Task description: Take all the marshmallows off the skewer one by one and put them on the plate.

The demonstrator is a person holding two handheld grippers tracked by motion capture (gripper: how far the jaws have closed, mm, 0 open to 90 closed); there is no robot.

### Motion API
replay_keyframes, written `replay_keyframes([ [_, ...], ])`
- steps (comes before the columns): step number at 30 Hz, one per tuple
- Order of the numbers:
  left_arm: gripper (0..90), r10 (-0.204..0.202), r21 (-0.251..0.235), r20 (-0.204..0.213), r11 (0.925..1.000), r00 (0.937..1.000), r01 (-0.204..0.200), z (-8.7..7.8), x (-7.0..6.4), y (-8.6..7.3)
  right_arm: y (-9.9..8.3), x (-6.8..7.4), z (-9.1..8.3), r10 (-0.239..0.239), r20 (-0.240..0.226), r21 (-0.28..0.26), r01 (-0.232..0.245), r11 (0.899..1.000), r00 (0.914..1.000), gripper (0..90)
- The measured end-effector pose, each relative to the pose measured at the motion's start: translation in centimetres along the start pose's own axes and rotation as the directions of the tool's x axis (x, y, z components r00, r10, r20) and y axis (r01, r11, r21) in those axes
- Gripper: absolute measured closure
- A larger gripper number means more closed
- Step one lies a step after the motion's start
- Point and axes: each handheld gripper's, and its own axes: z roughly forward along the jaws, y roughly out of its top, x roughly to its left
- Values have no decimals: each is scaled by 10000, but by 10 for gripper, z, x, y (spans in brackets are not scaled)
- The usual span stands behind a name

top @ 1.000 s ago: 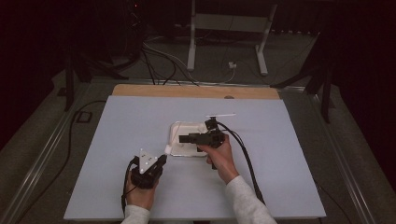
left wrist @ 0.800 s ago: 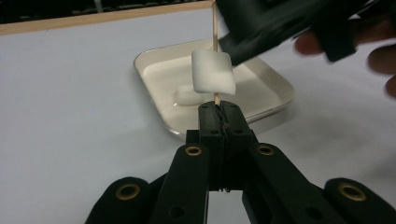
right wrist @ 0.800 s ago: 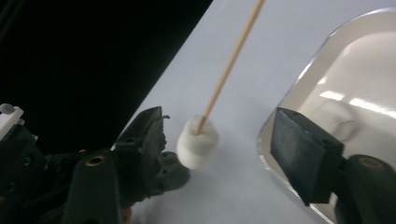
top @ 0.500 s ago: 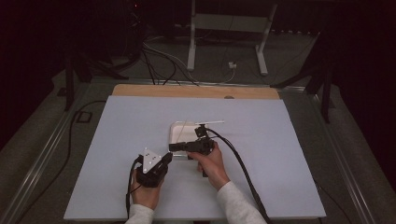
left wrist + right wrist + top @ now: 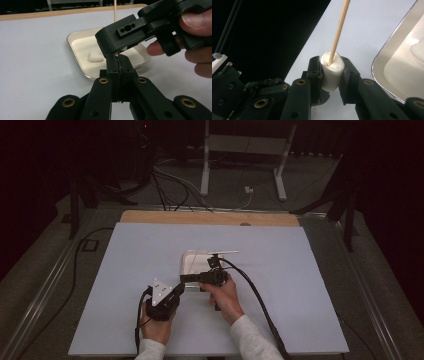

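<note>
The right hand-held gripper (image 5: 331, 75) clamps a marshmallow (image 5: 332, 70) steady while the left hand-held gripper (image 5: 119, 65), pinched shut on the wooden skewer (image 5: 339, 30), drives it in beside the tray (image 5: 392, 82).

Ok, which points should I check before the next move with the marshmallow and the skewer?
1. Right gripper clamps the marshmallow on both sides: ok.
2. Skewer is seated in the marshmallow's top: ok.
3. Left gripper has its jaws shut: ok.
4. Left gripper really pinches the skewer's end: cannot tell.
5. Second marshmallow lies in the tray, untouched: ok.
</note>
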Motion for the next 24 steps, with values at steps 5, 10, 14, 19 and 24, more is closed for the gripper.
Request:
replay_keyframes([
  [5, 900, 314, 172, -201, 9994, 9993, -311, 0, -3, 1, 1, 0, -3, -19, 152, -130, 21, 9999, 9999, 767],
  [10, 900, 610, 281, -315, 9978, 9976, -601, 1, -6, 0, 3, -1, -6, 60, 187, -97, -58, 9999, 9998, 775],
  [14, 900, 762, 372, -365, 9965, 9964, -749, 1, -8, 0, 5, -1, -8, 104, 212, -101, -102, 9999, 9997, 779],
  [19, 900, 874, 453, -393, 9953, 9954, -856, 2, -9, 0, 7, -3, -12, 177, 233, -150, -173, 9997, 9996, 782],
  [24, 900, 969, 561, -386, 9939, 9945, -947, 2, -10, 0, 10, -5, -15, 306, 215, -251, -300, 9992, 9993, 786],
])
